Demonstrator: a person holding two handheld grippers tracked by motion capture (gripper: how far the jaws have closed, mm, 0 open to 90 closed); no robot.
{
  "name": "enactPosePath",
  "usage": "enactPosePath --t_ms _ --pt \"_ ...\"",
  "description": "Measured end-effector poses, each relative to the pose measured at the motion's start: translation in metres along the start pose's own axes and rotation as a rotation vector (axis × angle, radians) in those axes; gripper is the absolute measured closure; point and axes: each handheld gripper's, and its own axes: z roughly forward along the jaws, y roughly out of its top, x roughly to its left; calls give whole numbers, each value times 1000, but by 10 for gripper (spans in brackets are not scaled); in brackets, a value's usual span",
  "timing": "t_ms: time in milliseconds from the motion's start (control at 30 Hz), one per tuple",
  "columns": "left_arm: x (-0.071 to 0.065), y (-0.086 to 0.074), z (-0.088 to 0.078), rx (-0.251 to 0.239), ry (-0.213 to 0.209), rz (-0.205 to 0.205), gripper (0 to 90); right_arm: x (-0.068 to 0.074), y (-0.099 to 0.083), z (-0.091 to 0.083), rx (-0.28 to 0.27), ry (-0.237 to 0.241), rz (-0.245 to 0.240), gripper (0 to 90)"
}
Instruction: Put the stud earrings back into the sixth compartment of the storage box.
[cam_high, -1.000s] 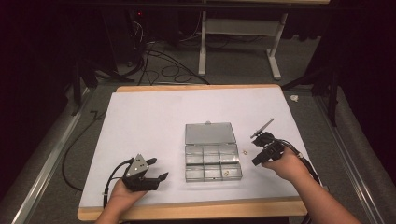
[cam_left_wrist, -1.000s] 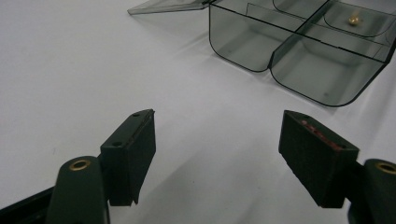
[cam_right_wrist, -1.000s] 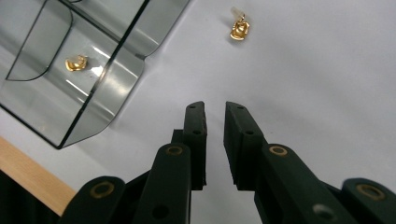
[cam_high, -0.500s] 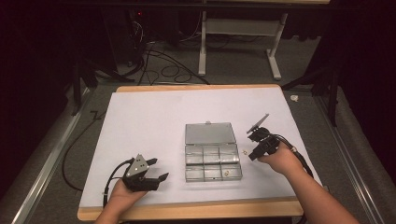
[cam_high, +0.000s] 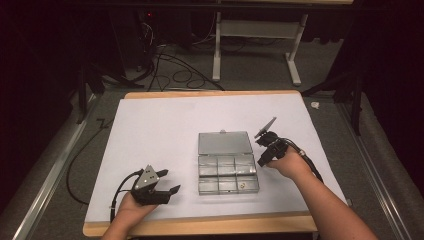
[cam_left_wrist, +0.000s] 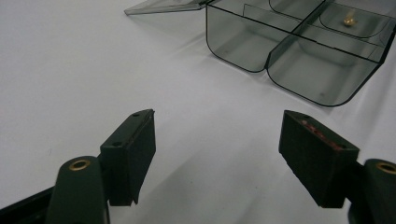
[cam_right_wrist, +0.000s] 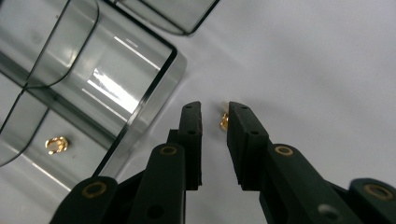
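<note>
The right gripper (cam_right_wrist: 214, 122) stands narrowly parted around a small gold piece (cam_right_wrist: 224, 122) beside the clear box (cam_high: 227, 172); nothing gripped. The left gripper (cam_left_wrist: 217, 149) rests wide open, empty.

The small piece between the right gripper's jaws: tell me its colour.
Gold, shiny like brass. The small piece shows best in the right gripper view, on the white table.

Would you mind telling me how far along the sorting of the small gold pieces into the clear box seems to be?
Done: the compartment box lies open with one gold piece inside. In hand: the right gripper has its jaws narrowly open around a second gold piece on the white table cover beside the box, not yet clamped. Left: lifting it in. The left gripper waits open.
</note>
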Motion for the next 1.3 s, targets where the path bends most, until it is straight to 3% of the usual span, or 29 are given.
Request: enactPosePath --t_ms 300,567,867,933,1100,1133,1300 --pt "0 0 0 0 -1 1 279 -1 10 6 20 -26 -11 778" --pt "0 0 0 -1 -2 1 280 -1 9 4 25 -37 -10 880" --pt "0 0 0 0 0 0 279 -3 5 -4 22 -39 7 895" --pt "0 0 0 0 0 -2 279 -4 4 -6 8 -41 -13 896" --pt "0 0 0 0 1 0 280 -3 0 -12 4 -37 -9 897" --pt "0 0 0 0 0 0 280 -1 -2 -14 12 -36 10 897" --pt "0 0 0 -1 0 0 280 0 -7 -18 5 -31 -7 898"
